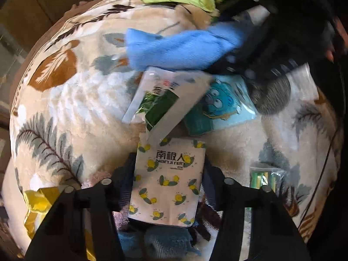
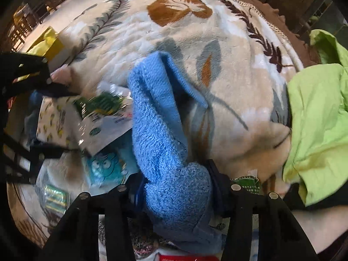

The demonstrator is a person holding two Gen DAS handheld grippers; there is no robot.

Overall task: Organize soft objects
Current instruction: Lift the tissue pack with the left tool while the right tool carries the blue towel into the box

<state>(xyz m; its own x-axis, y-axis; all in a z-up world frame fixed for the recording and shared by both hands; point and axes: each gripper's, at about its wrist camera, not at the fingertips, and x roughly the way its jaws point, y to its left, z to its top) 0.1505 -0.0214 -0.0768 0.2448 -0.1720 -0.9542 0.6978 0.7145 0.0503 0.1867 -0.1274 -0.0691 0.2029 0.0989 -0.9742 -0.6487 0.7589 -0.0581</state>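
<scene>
My right tool is clamped on the bunched end of a blue towel, the rest trailing forward over the leaf-print blanket. My left tool is closed against the sides of a lemon-print packet marked "南极人 Nanjiren". Step in hand, I judge: lifting items off the pile; next, carry each to its group without dragging neighbours. Just beyond lie a green-and-white packet, print unreadable, and a blue cartoon packet.

Blue towel rough terry cloth, blanket soft plush, lemon-print packet glossy plastic, grippers matt black.
</scene>
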